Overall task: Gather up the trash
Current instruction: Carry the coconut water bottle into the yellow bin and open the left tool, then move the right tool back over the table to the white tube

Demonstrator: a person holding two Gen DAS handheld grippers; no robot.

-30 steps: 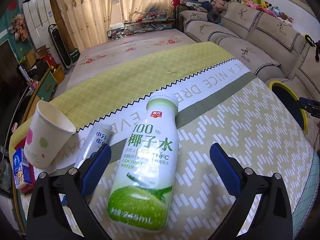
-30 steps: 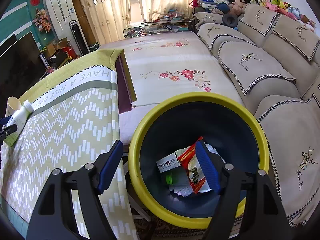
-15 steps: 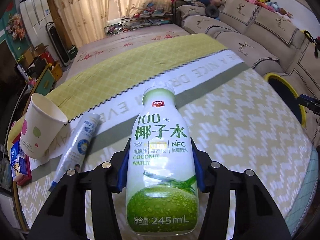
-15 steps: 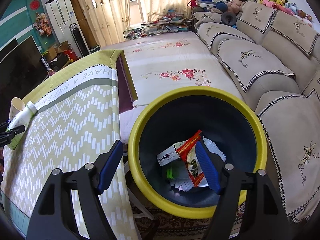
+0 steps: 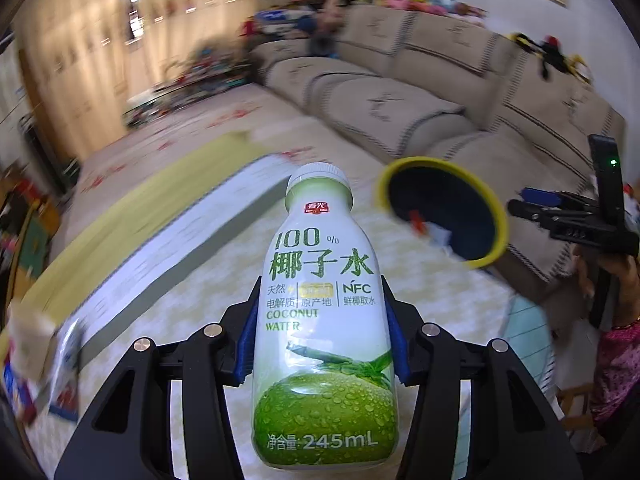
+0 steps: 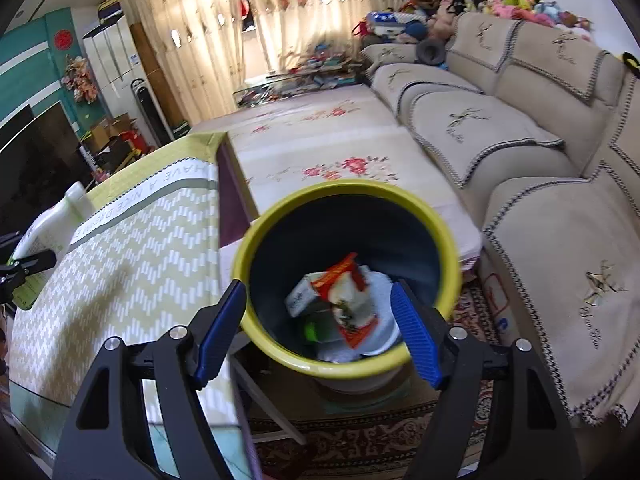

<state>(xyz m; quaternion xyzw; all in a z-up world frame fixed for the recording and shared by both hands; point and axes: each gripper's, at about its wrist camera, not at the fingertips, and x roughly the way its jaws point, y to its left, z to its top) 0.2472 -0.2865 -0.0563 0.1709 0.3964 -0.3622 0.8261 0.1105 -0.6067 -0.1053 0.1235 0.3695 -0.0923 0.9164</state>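
Patterned tablecloth (image 6: 120, 272) meets a beige sofa (image 6: 540, 216) (yellow-rimmed bin (image 6: 400, 196) between).

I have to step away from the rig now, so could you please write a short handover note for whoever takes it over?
Left gripper: shut on the coconut water bottle, lifted clear of the table.
Right gripper: open and empty, over the yellow-rimmed bin.
Bin: beside the table, by the sofa; it holds a red snack wrapper and a small carton.
Done: bottle picked up.
Left: drop the bottle into the bin. More items lie blurred at the table's far left edge; check them next.
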